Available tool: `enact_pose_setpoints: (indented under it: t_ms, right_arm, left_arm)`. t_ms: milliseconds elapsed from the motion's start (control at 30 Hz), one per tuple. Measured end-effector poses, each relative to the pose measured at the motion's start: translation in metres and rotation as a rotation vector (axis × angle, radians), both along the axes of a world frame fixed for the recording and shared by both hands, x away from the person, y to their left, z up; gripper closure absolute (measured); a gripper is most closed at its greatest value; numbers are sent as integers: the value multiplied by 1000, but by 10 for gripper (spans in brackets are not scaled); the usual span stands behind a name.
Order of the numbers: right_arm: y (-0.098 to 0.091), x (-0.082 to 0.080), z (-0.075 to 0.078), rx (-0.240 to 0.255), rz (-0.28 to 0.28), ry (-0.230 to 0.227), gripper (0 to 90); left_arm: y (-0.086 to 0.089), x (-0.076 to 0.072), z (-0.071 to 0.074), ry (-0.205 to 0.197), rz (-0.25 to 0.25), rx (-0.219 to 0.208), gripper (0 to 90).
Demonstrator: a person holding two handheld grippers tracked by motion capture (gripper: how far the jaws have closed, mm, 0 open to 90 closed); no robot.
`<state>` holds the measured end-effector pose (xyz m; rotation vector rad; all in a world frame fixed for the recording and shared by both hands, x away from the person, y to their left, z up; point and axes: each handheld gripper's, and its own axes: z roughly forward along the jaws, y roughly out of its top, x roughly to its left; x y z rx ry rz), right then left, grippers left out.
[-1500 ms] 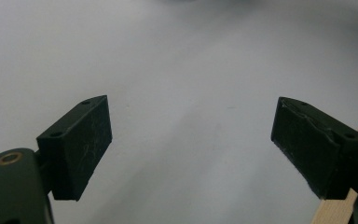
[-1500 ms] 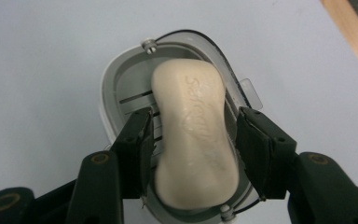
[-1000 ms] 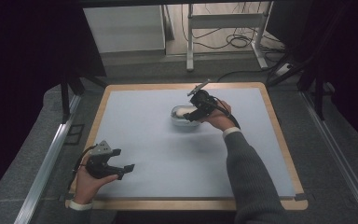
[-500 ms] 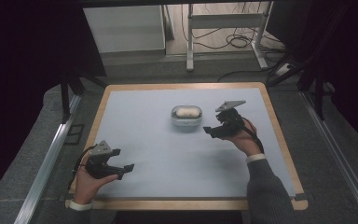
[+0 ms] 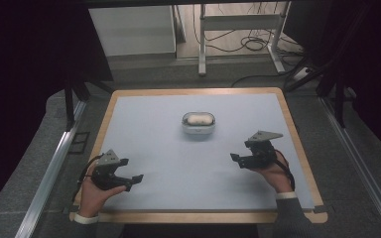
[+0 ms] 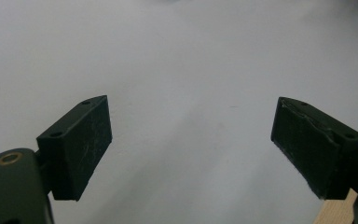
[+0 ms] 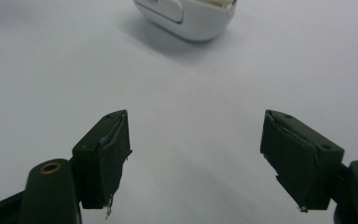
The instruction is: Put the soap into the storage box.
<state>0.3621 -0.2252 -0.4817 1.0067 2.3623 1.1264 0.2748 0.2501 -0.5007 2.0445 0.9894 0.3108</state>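
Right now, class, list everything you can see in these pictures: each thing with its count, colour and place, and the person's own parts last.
Container: one, white, oval, something pale inside, on the mat's far middle.
Mat: one, pale blue-grey, covering the tabletop.
Table: one, light wood edge around the mat.
Metal frame: one, grey, on the floor beyond the table.
Cables: several, dark, on the floor by the frame.
Left gripper: one, black, open, near left of the mat.
Right gripper: one, black, open, near right of the mat.
Hands: two, left hand, right hand, each holding a gripper.

Both black grippers, left gripper (image 5: 129, 179) and right gripper (image 5: 241, 157), carry grey three-cornered plates (brass-ringed screw holes beside worn pads).
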Motion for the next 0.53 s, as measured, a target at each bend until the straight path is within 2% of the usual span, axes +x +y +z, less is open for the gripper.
enact_pose_setpoints:
  t_ms: [67,133,233,533]
  right_arm:
    - [-5,-3,-7,6,0,16,239]
    - [-7,-4,-13,-34,-12,26,237]
    - [-9,-2,-16,-16,-23,31,238]
    - [-5,-4,-16,-3,-22,6,228]
  left_arm:
    - [0,0,0,0,-2,-3,129]
    - [-1,0,0,1,-2,0,129]
    - [-1,0,0,1,-1,0,129]
    - [0,1,0,-2,-3,0,129]
